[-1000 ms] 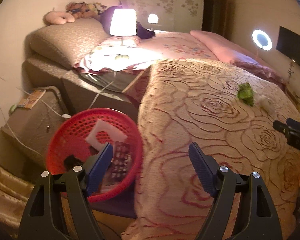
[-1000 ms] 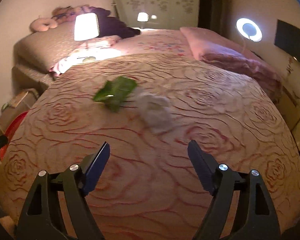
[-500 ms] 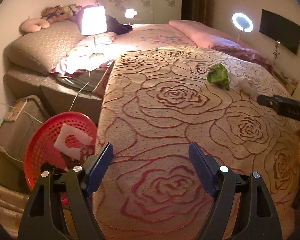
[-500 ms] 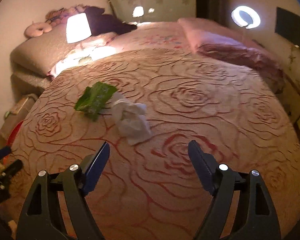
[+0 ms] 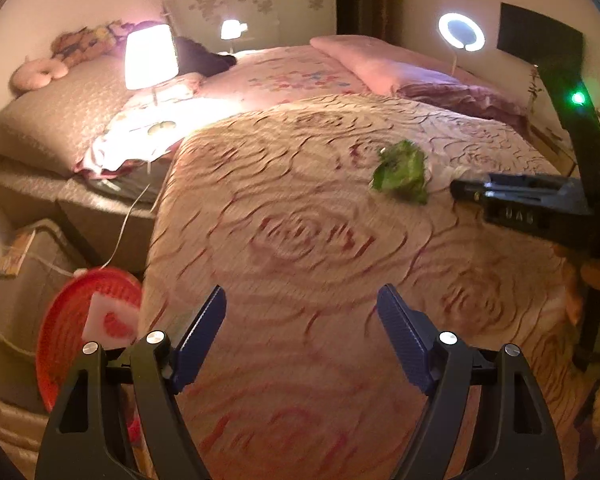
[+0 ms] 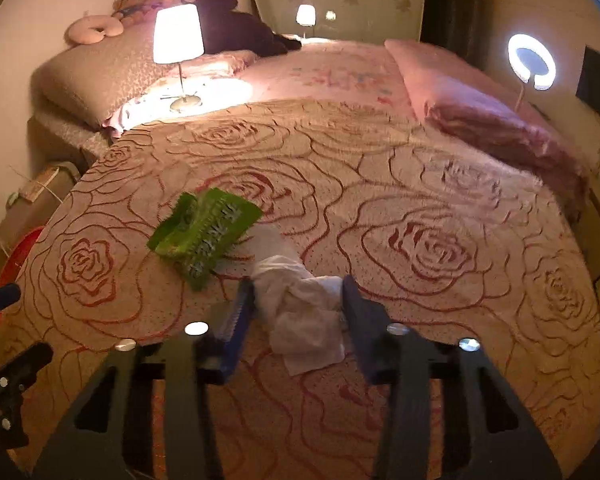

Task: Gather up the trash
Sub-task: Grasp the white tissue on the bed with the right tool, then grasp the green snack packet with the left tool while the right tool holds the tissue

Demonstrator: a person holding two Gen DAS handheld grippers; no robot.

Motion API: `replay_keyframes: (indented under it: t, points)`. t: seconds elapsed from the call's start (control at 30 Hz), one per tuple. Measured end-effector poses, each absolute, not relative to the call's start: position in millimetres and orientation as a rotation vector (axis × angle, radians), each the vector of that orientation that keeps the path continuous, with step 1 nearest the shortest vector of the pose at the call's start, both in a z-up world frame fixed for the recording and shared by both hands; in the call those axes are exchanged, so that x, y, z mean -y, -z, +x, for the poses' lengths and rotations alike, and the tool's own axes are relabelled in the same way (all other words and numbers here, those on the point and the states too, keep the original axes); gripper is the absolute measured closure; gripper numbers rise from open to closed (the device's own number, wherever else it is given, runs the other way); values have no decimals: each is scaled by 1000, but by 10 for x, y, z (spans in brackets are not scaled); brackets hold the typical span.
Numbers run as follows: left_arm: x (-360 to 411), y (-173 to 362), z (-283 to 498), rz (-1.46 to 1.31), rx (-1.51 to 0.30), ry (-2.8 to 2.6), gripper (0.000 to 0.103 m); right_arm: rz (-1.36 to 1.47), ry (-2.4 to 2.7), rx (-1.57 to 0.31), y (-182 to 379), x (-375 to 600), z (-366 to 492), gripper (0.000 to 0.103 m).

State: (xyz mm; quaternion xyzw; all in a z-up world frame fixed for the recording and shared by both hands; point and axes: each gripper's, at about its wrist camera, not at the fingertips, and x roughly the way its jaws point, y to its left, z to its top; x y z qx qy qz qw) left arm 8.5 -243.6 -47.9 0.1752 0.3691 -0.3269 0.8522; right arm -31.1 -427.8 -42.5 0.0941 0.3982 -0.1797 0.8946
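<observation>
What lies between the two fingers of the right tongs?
A crumpled white tissue on the bedspread, beside the green wrapper; the right wrist view shows it.

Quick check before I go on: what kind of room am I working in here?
A bedroom, it seems. A wide bed with a rose-patterned spread fills the view, pillows lie at its head, and a lit lamp stands beside it.

The left claw (image 5: 302, 334) is held level and low with its two blue-padded fingers (image 5: 198, 338) spread wide, nothing between them. The right claw (image 6: 298, 320) is tipped down toward the bed near its front edge, its fingers (image 6: 236, 316) narrower apart and set on either side of a crumpled white tissue (image 6: 300, 312); motion blur leaves it unclear whether the pads touch it.
</observation>
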Motion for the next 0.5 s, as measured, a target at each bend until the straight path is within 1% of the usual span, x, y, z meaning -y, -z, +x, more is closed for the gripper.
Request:
replay_keyframes:
  t: [0.13, 0.5]
  points:
    - [2748, 455, 173, 372, -786, 748, 28, 255, 421, -785, 395, 4389, -467, 63]
    - [3456, 475, 336, 368, -819, 819, 28, 377, 471, -782, 468, 4655, -813, 63]
